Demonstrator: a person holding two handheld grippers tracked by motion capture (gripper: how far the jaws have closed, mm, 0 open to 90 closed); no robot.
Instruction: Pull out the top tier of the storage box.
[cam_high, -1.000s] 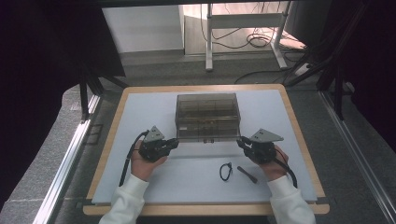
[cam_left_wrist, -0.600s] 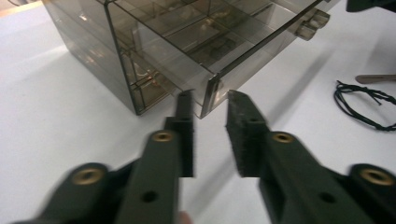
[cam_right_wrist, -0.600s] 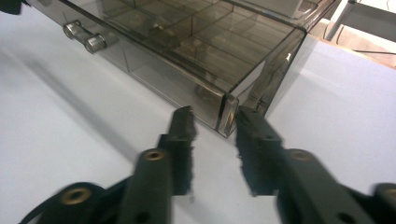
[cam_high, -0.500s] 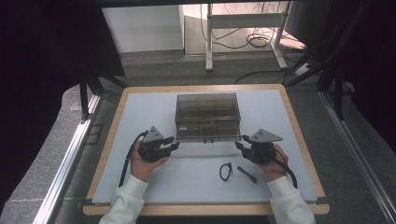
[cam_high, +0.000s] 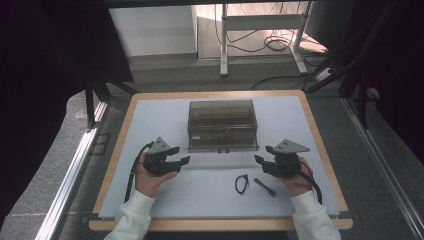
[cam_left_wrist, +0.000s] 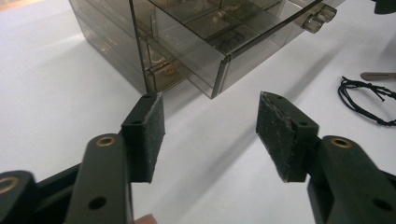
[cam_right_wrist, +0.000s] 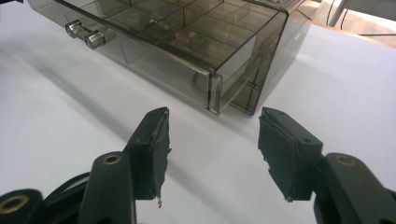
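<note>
Smoked plastic drawer box mid-bench, 2 grippers flanking its front corners with fingers apart.

The bench (cam_high: 150, 112) has a white top inside a wooden rim, with bare room at both sides and along the near edge. The drawer box (cam_high: 222, 124) is translucent grey-brown, divided into compartments, 2 small knobs (cam_right_wrist: 85, 34) on its drawer front, which stands slightly out. The left gripper (cam_high: 181, 161) and right gripper (cam_high: 259, 160) sit just off the box's near corners, not touching it; their fingers have just been opening, nothing between them. A black cord loop (cam_high: 242, 183) and a small dark stick (cam_high: 264, 187) lie near the right gripper.
</note>
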